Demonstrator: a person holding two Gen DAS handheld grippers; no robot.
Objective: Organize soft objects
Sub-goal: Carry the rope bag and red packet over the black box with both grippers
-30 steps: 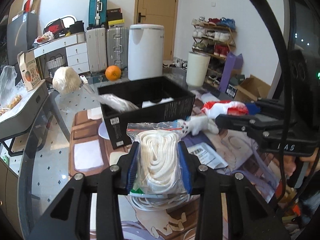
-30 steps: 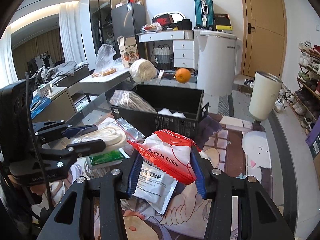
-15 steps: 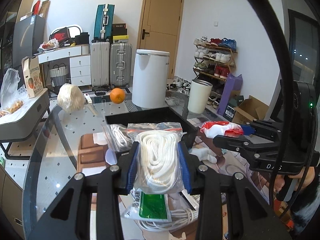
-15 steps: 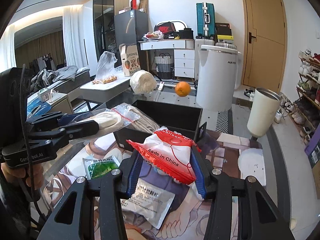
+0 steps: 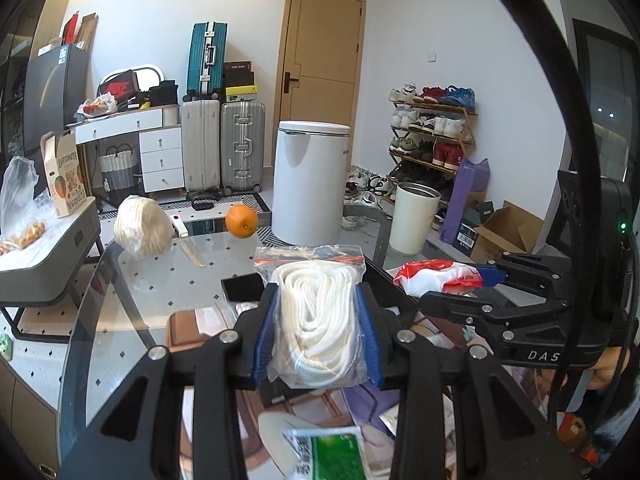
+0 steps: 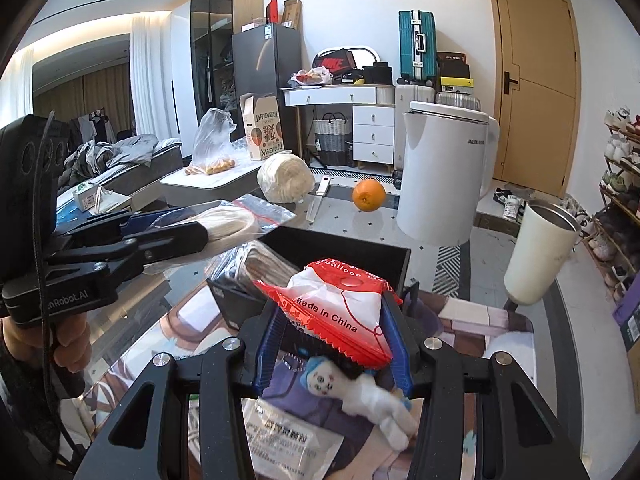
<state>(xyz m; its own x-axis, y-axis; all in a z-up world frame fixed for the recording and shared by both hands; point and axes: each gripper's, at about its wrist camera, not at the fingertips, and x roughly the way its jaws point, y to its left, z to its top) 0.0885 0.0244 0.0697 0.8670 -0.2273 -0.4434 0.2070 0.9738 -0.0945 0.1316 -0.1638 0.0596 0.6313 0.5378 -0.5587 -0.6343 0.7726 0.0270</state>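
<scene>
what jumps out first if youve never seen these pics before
Two packets held up over the cluttered glass table: the left claw is shut on a zip bag of white rope, and the right claw is shut on a red and white packet. Behind them an open black box sits on the table, with a bright orange farther back near a white bin.

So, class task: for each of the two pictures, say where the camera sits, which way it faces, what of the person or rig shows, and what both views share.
Left wrist: sits behind the left gripper, facing the door; its fingers clamp a bag of white rope; the right gripper shows at right.
Right wrist: sits behind the right gripper, facing the drawers; holds a red-and-white packet; left hand visible.
Shared: orange, white bin, black box.
</scene>
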